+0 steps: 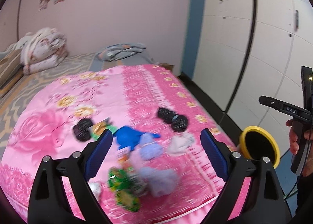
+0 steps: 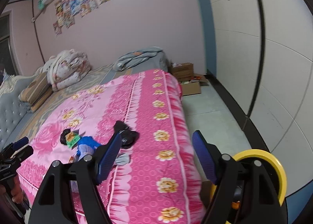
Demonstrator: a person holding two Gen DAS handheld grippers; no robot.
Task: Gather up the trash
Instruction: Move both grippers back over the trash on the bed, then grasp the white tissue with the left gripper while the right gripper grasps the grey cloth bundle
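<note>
Trash lies scattered on the pink flowered bedspread (image 1: 58, 126): a green snack wrapper (image 1: 123, 188), a blue piece (image 1: 130, 137), lilac crumpled pieces (image 1: 150, 148), a white wad (image 1: 181, 141) and black bags (image 1: 172, 119) (image 1: 83, 129). My left gripper (image 1: 156, 153) is open and empty, hovering above the pile. A yellow-rimmed bin (image 1: 260, 145) stands beside the bed at the right. My right gripper (image 2: 156, 157) is open and empty over the bed's edge, left of the bin (image 2: 273, 167). The black bag (image 2: 125, 132) and the blue piece (image 2: 88, 141) also show in the right wrist view.
Folded quilts (image 1: 41, 49) (image 2: 66, 67) and a grey-blue blanket (image 2: 140, 55) lie at the far end of the bed. Cardboard boxes (image 2: 187, 79) stand on the floor by the wall. White panelled wall at the right. My right gripper body (image 1: 299, 118) shows at the left view's right edge.
</note>
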